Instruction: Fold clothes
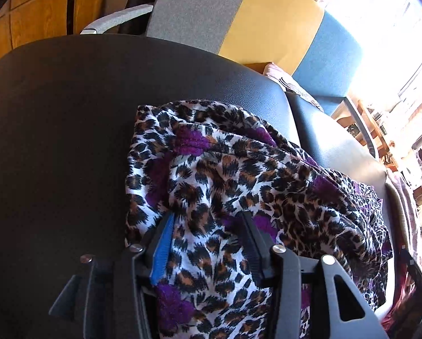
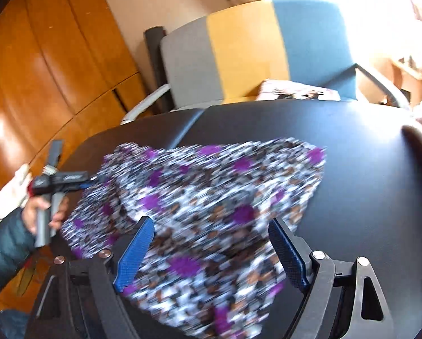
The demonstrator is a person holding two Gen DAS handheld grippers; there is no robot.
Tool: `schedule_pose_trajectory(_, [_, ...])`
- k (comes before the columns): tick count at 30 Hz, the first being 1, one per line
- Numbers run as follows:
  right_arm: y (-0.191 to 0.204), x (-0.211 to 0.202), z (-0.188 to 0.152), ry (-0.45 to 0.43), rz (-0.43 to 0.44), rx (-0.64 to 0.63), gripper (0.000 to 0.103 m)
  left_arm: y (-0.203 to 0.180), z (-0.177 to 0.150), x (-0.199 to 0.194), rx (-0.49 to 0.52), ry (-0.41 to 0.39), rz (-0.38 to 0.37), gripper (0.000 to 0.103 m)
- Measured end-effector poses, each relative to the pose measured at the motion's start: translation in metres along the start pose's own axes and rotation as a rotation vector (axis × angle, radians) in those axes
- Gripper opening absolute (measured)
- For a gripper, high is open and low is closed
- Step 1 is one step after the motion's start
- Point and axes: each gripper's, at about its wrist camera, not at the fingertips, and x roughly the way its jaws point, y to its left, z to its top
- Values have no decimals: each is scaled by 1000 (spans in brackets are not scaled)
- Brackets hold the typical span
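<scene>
From the left wrist view, a dark, matte black table top (image 1: 69,127) fills most of the frame, its near-left part bare and in shadow. A leopard-print garment (image 1: 239,175) with purple blotches lies bunched on the right half of that surface, rumpled into soft folds and trailing toward the right edge. The left gripper (image 1: 208,220) hangs over the near part of the cloth with its fingers spread apart, one blue-padded and one black, fabric showing in the gap between them; whether the pads touch the cloth cannot be told. Beyond the table stands a chair (image 1: 267,22) whose backrest is panelled in grey, yellow and blue, with a pale armrest to its left. Orange-brown wooden panelling (image 1: 41,14) fills the upper left corner, and a very bright window (image 1: 394,28) washes out the upper right, with cluttered shelves below it.

From the right wrist view, the same black table (image 2: 366,183) spreads wide, and the garment (image 2: 211,192) sits at its middle, heavily smeared by motion blur. The right gripper (image 2: 211,226) has its blue-padded fingers set wide, with cloth lying between and under them. At the left edge, the left gripper (image 2: 89,179) meets the garment's corner; its jaw state cannot be told from here. A hand (image 2: 41,212) in a dark puffy sleeve holds its handle. Behind stand the three-coloured chair (image 2: 239,48), a folded pale cloth (image 2: 295,90) on its seat, glossy wooden cabinet doors (image 2: 55,70) at left, and glare at upper right.
</scene>
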Motion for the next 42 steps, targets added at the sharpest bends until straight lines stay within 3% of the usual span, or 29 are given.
schedule_pose_trajectory(4, [-14,27,10,81,-14,-17,63,0,-2,-2,14,-9,5,52])
schedule_pose_trajectory(6, [-15,42,10,138,-35,-30,60,0,-3,-4,13,-10,2,54])
schedule_pose_trajectory(8, [-14,50,9,167,-47,-46,41,2,-5,-7,14,-11,2,54])
schedule_pose_trajectory(9, [-11,49,8,166,-57,-68,18,3,-7,-9,18,-12,3,54])
schedule_pose_trajectory(10, [-8,47,9,161,-62,-88,7,4,-8,-11,24,-13,3,54])
schedule_pose_trajectory(13, [-4,38,17,120,-51,-91,6,2,-10,-12,43,-17,9,55])
schedule_pose_trajectory(16, [-25,23,42,-1,-24,78,6,4,-12,-14,38,-21,4,55])
schedule_pose_trajectory(18, [-47,30,56,-32,-13,210,6,5,-13,-16,33,-23,-1,55])
schedule_pose_trajectory(20, [-64,45,61,-6,17,321,12,6,-15,-17,31,-26,-6,55])
schedule_pose_trajectory(22, [-81,57,57,27,50,434,31,8,-16,-19,28,-29,-13,55])
schedule_pose_trajectory(24, [-89,57,50,22,74,495,37,10,-16,-20,21,-31,-24,55])
schedule_pose_trajectory(28, [-84,32,34,-25,108,442,38,12,-17,-20,22,-39,-31,55])
schedule_pose_trajectory(32, [-65,14,18,1,146,326,38,10,-22,-23,36,-45,-14,56])
schedule_pose_trajectory(38, [-28,12,-20,150,160,152,38,6,-23,-24,88,-41,3,57])
schedule_pose_trajectory(41, [-11,21,-32,222,88,61,38,-1,-23,-24,142,-25,31,58])
schedule_pose_trajectory(42, [-6,20,-36,234,65,28,34,-4,-23,-24,158,-19,42,58])
